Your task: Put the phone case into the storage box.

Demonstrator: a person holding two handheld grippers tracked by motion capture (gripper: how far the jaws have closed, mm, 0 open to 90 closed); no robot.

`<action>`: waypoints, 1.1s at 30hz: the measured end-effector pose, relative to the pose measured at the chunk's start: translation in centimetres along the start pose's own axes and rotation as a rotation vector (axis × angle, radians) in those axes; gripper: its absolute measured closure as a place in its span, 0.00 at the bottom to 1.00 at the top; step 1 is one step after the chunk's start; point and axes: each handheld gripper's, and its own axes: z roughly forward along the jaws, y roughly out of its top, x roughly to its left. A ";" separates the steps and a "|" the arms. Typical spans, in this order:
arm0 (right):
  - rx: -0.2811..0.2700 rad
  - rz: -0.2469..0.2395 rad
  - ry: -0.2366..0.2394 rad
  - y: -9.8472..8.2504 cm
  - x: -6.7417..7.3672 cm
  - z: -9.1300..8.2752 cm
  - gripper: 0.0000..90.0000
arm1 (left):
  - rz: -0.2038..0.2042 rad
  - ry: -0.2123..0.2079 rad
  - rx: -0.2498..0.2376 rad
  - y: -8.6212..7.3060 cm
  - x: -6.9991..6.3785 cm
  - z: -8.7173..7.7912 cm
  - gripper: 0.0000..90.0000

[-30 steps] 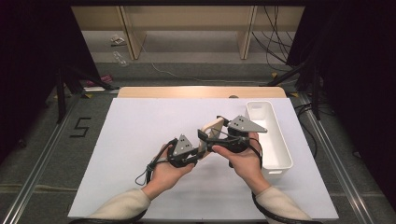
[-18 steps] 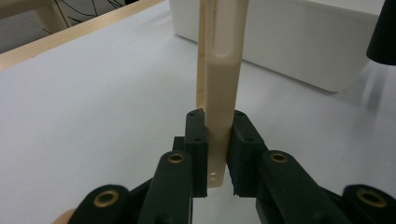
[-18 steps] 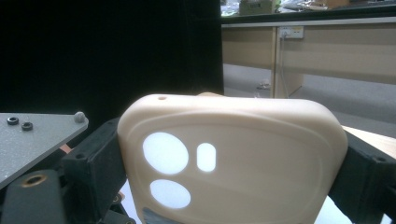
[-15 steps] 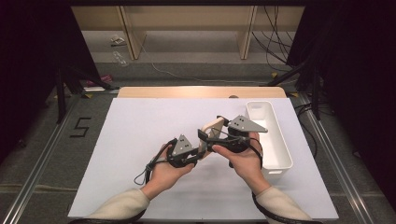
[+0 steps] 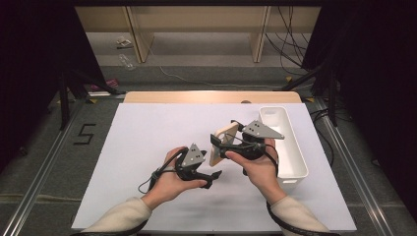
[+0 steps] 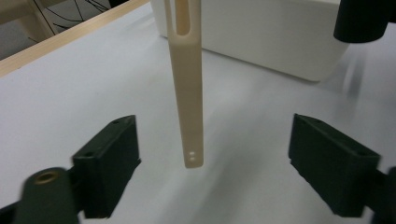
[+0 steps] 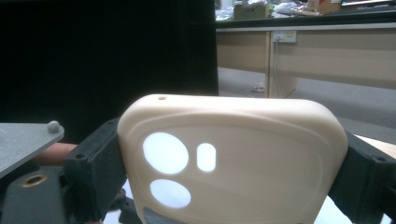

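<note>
Phone case (image 5: 222, 142) above white table (image 5: 147, 142)

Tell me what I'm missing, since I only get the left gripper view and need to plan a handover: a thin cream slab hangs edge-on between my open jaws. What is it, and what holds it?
Observer: It is a cream phone case with camera cutouts, seen face-on in the right gripper view. The right gripper is shut on its two side edges.
Operator: Is the case lying on the table?
Observer: No. In the high view the phone case is held up off the white table, standing on edge.
Operator: And the white box behind it?
Observer: That is a long white bin near the table's right edge; from above nothing shows inside it.
</note>
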 end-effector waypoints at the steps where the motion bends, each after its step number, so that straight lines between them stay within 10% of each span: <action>1: -0.002 -0.003 0.000 0.0 0.0 0.0 0.14 | 0.006 -0.006 0.005 0.0 0.0 -0.1 0.15; 5: -0.004 -0.002 -0.004 0.1 -0.1 -0.1 0.14 | 0.032 -0.012 0.044 -0.1 0.2 -0.7 0.00; 33: -0.035 0.005 -0.051 1.1 -1.2 -1.1 0.13 | 0.027 0.048 0.049 -2.9 3.1 -5.9 0.00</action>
